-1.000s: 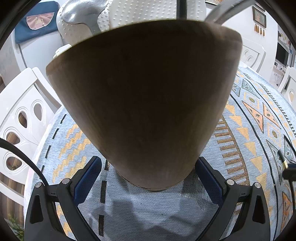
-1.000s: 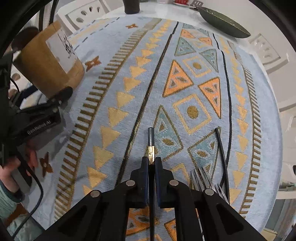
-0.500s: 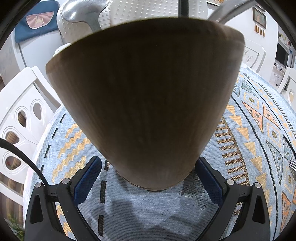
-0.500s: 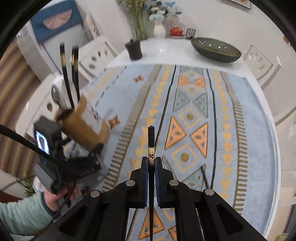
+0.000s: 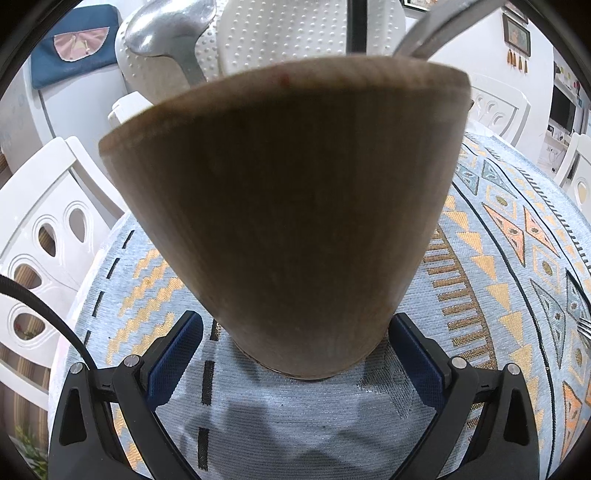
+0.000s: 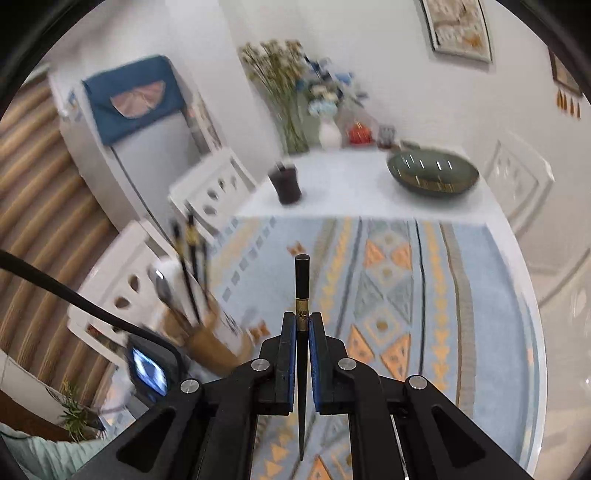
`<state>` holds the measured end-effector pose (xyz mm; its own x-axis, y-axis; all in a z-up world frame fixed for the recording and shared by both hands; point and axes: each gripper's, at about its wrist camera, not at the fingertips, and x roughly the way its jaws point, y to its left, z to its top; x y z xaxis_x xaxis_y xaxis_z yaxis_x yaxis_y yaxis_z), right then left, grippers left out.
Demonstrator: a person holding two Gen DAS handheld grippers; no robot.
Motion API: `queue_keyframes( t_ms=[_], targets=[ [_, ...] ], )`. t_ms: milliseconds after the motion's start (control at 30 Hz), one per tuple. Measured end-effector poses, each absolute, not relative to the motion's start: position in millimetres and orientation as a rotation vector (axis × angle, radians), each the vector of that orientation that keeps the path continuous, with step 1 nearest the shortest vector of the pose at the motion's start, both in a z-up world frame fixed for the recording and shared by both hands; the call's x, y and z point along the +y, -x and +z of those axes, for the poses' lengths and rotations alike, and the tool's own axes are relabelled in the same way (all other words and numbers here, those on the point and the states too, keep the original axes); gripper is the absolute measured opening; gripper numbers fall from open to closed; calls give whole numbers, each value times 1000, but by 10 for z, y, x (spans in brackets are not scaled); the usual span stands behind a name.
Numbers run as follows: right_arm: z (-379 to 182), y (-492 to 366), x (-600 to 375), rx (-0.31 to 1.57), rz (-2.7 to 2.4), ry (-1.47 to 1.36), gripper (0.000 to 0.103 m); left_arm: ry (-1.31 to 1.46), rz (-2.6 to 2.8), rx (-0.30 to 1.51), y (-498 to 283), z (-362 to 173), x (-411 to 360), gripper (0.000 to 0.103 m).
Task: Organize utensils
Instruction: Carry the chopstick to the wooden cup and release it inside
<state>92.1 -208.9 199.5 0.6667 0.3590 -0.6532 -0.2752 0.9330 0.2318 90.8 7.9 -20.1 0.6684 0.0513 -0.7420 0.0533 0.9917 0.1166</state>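
One patterned tablecloth [image 6: 461, 295] in pale blue with orange triangles covers the lower half of the right wrist view and shows at the right and bottom of the left wrist view. One wooden utensil holder [image 5: 288, 221] fills the middle of the left wrist view, standing on the cloth; in the right wrist view it sits blurred at lower left [image 6: 214, 343]. The left gripper [image 5: 295, 354] brackets the holder's base, and its jaws have just been closing a little; the blue pads stand close beside the wood on either side, and whether they press it I cannot tell. From the holder's mouth rise one large metal spoon [image 5: 166, 33] at upper left, and three dark chopsticks [image 6: 190, 266] counted in the right wrist view. One dark green bowl [image 6: 432, 177] rests at upper right on the bare white table end, with one dark cup [image 6: 286, 182] to its left. The right gripper [image 6: 303, 328], bottom centre, is clamped on one black chopstick [image 6: 302, 280] with a gold band, held in the air above the cloth, its blunt end pointing up the frame. One fork's tines [image 5: 583, 325] peek in at the right edge.
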Motion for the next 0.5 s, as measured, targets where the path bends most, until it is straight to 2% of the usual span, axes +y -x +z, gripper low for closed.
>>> queue_keyframes(
  t_ms=[267,500],
  targets=[
    [2902,-973,-1858,500,484,-131,6,-130,-1,841,-867,-193,54,102],
    [3079,-1086,-1406,431,585,-119,6,-134,2,841,-857,-196,51,102]
  ],
)
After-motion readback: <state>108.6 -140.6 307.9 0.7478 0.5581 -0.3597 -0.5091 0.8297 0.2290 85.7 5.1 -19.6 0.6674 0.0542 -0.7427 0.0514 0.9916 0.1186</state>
